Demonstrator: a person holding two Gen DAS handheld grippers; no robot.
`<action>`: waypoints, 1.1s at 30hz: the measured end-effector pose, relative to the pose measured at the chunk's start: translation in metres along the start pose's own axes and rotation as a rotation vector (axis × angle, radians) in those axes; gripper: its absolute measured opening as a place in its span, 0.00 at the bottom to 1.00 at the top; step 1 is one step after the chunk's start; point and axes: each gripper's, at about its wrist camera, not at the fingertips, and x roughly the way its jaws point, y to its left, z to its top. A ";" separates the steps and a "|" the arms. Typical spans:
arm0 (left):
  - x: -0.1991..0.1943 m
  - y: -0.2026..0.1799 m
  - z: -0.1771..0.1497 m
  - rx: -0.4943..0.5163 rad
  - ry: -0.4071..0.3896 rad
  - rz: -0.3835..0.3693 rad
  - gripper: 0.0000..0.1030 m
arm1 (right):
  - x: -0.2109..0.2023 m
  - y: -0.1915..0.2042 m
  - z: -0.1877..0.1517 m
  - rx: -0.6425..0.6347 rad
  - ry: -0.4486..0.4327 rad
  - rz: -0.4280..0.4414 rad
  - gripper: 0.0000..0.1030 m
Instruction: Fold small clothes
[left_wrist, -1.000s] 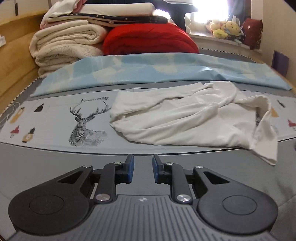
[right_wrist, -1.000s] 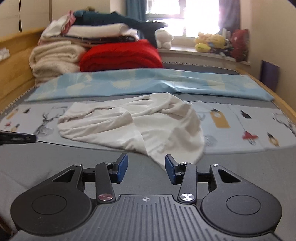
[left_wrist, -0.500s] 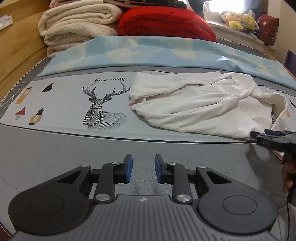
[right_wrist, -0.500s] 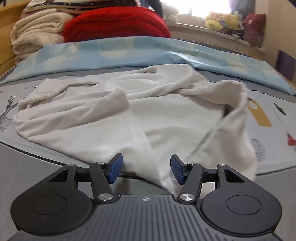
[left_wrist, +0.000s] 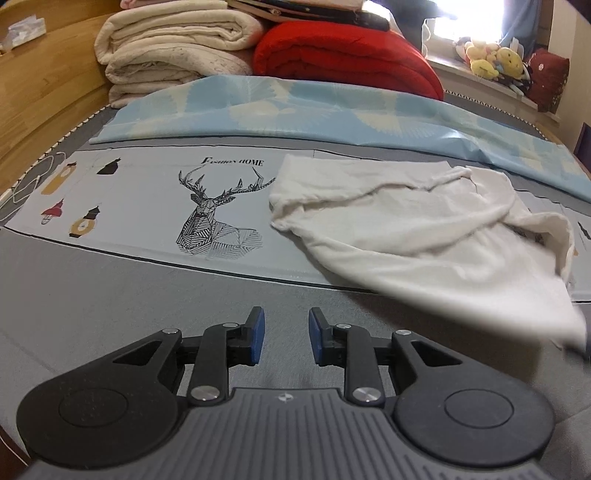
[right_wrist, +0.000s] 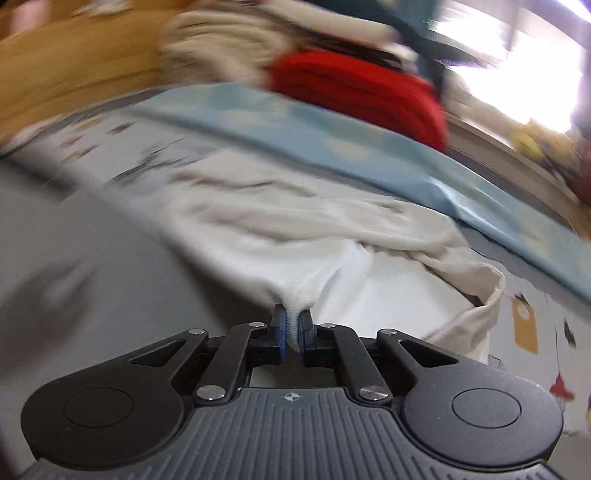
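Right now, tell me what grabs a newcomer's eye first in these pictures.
The right hand-held gripper is shut on the near edge of the white garment, which lies crumpled on the bed beside a printed deer. The left hand-held gripper hangs open and empty over the grey cover. Behind, a red blanket glows beside folded cream blankets.

right wrist view: motion blur over the whole background — folded blankets (right_wrist: 229, 48) and deer print (right_wrist: 155, 155) unreadable | white garment (left_wrist: 424, 236): near corner smeared, cut by right edge in left wrist view | plush toys (left_wrist: 491, 61): washed out by window glare — kinds not clear
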 end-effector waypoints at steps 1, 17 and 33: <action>-0.004 0.000 -0.001 0.004 -0.006 -0.001 0.28 | -0.014 0.010 -0.008 -0.040 0.014 0.034 0.05; -0.001 -0.029 -0.028 0.049 0.136 -0.153 0.33 | -0.069 0.002 -0.036 0.166 0.059 0.394 0.24; 0.085 -0.089 -0.044 -0.007 0.394 -0.194 0.61 | -0.011 -0.062 -0.047 0.130 -0.030 -0.296 0.36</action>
